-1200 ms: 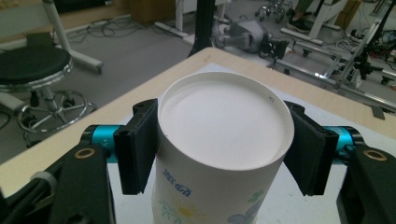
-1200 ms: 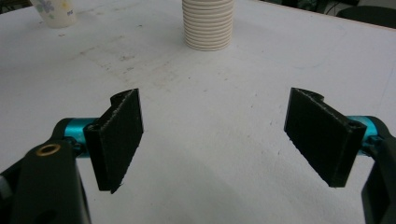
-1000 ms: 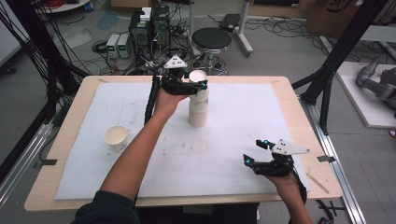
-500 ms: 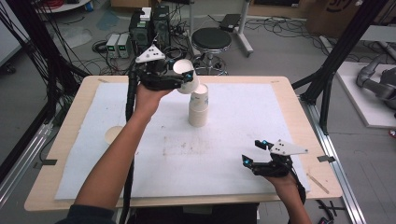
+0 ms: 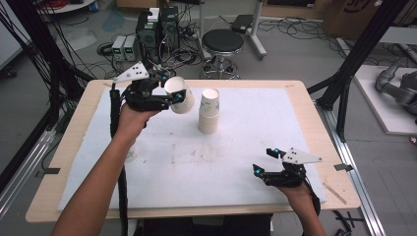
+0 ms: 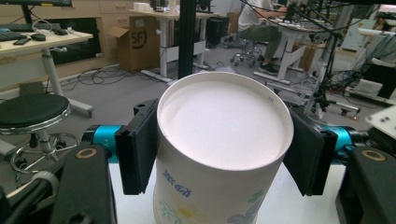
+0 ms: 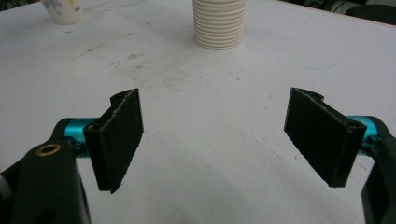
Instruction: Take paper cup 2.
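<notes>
Nearest the camera in the high view, the right gripper (image 5: pixel 268 166) sits low at about 5 o'clock on the white table cover (image 5: pixel 236 162), jaws spread wide with nothing between them; the right gripper view confirms it, just bare sheet between the two black pads (image 7: pixel 119 137), so it's released. Further in, near the middle and slightly toward 12 o'clock, there's the stack of paper cups (image 5: pixel 209 111) standing upright, mouth up, long axis vertical. From the right gripper's camera you can see the ribbed rims of that stack (image 7: pixel 219 24) at the top, plus a single flower-print cup (image 7: pixel 63 10) off at around 11 o'clock, standing on the sheet. Then farthest back, around 11 o'clock on the table, the left gripper (image 5: pixel 169 98) is clamped on a paper cup (image 5: pixel 180 95) it holds up in the air, left of the stack and clear of it. That cup is tipped over: its long axis runs roughly level, mouth pointing away and to the upper left, base toward the stack. In the left gripper view the pads (image 6: pixel 137 147) squeeze the cup (image 6: pixel 223 140) on both sides just below the rim, open mouth facing the lens, blue and yellow flower print on the side.
</notes>
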Available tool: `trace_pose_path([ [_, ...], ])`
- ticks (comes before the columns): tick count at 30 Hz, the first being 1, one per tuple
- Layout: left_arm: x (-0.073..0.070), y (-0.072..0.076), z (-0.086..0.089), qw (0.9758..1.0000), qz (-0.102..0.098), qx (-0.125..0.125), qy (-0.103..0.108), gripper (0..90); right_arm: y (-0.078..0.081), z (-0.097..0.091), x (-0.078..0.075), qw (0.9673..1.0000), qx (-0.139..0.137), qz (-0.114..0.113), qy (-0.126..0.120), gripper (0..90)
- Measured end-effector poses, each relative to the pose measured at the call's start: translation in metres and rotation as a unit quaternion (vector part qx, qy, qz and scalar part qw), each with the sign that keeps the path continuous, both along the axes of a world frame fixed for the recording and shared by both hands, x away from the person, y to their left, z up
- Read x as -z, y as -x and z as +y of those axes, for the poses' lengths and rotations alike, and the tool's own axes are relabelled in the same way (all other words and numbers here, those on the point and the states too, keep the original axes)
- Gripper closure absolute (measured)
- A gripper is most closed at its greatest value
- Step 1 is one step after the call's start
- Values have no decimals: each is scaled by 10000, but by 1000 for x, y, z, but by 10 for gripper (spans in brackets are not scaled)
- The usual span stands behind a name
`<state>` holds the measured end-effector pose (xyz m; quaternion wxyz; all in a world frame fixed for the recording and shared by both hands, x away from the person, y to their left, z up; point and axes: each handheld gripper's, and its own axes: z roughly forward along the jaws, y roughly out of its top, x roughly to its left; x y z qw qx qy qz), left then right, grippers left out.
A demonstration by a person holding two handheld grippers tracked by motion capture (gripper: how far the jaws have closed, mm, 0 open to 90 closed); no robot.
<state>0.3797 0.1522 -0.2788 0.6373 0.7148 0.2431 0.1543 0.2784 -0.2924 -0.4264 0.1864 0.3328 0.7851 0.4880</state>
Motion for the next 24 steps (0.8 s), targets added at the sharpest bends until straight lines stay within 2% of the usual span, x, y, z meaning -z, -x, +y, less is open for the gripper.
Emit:
trace_pose_path([
  [3,12,11,7,9999,49,18,142,341,0,0,0,10000,18,-18,1,202],
  [6,23,21,11,9998,82,39,194,341,0,1,1,10000,12,-5,17,202],
  [13,48,37,12,9996,211,153,123,341,-1,4,0,10000,-80,-36,-3,202],
  [24,79,52,7,9987,399,312,42,340,-4,11,0,9997,-250,-40,-57,202],
])
